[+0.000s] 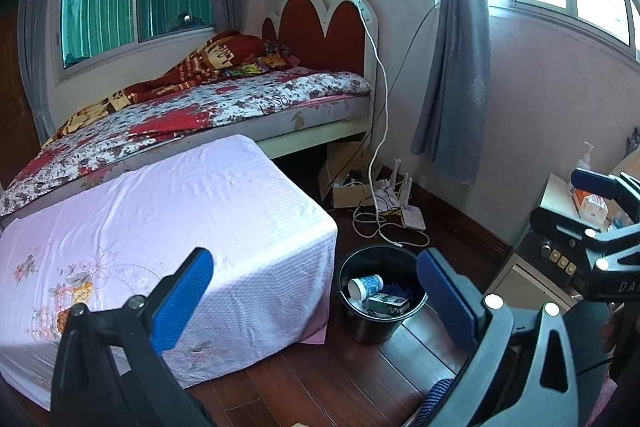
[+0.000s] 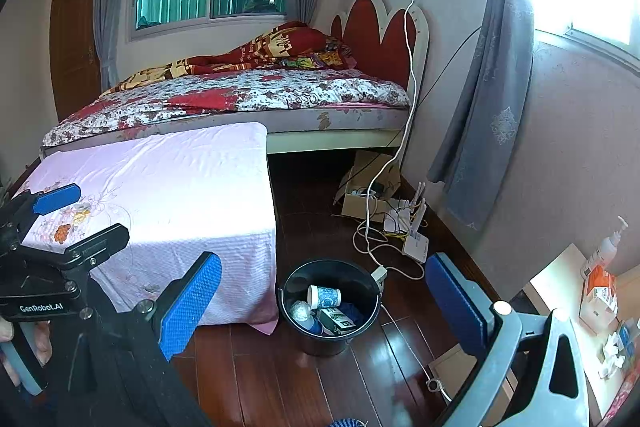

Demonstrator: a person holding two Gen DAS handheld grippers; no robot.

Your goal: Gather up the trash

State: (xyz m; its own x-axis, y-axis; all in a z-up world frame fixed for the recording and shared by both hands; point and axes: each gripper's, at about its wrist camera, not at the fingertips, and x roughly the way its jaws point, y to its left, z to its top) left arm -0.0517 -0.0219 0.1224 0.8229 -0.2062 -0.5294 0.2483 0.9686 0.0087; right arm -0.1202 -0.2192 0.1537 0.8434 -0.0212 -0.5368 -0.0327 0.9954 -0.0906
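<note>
A black bucket (image 1: 362, 325) (image 2: 294, 323) stands on the wood floor beside the low table. Inside it lie a blue-and-white paper cup (image 1: 365, 286) (image 2: 323, 296), a small green-and-white carton (image 1: 387, 303) (image 2: 338, 321) and a clear plastic piece (image 2: 301, 311). My left gripper (image 1: 316, 301) is open with nothing between its blue pads, held above and short of the bucket. My right gripper (image 2: 324, 301) is open and empty too, with the bucket showing between its fingers. Each gripper appears at the edge of the other's view.
A low table under a pink flowered cloth (image 1: 168, 227) (image 2: 160, 195) stands left of the bucket, a bed (image 1: 200, 107) behind it. White cables, a router (image 1: 412, 217) (image 2: 416, 245) and a cardboard box (image 2: 368, 195) lie by the wall. A cluttered side table (image 2: 556, 283) stands at right.
</note>
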